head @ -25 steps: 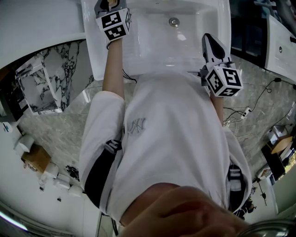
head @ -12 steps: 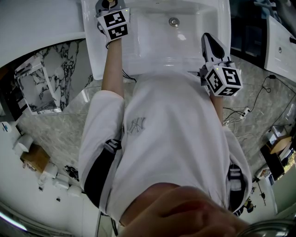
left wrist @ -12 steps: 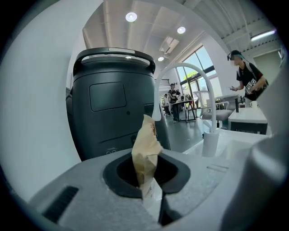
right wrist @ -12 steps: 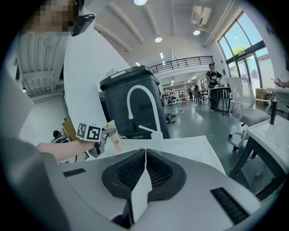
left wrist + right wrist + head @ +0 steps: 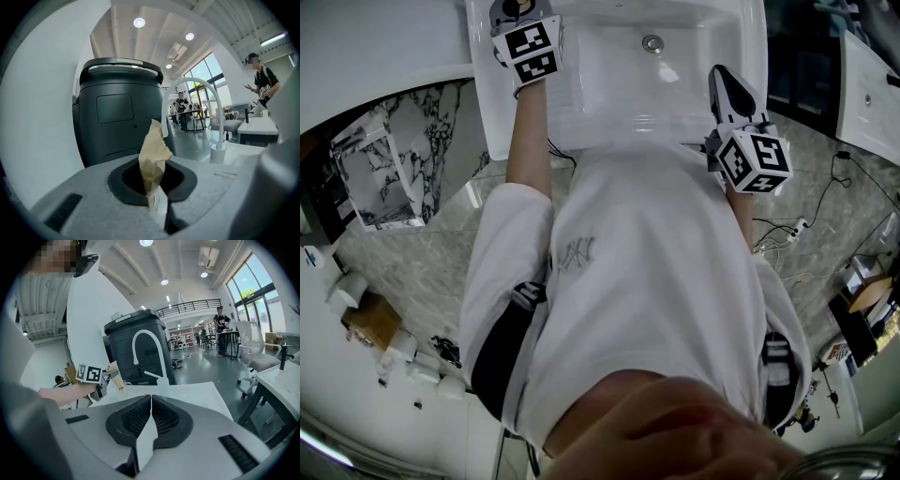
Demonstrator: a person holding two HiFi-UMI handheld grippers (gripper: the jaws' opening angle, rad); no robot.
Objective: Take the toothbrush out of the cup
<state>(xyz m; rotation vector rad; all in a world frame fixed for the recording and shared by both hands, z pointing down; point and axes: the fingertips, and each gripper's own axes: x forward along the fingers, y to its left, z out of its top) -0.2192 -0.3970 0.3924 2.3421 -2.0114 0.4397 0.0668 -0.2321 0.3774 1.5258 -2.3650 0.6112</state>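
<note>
The toothbrush, wrapped in tan paper, stands up between the jaws of my left gripper. The jaws are closing and their pads press on its lower part. From the right gripper view, the left gripper holds the tan toothbrush over the sink's left side. In the head view only the left gripper's marker cube shows, at the sink's far left corner. My right gripper hovers over the sink's right rim, and in its own view the right gripper is shut on nothing. No cup is visible.
A white sink with a drain lies in front of me, and a white arched faucet rises at its back. Behind it stands a dark grey bin. Cables trail on the marble floor.
In the head view the left gripper's marker cube has edged slightly up and to the left. The right gripper has stayed where it was.
</note>
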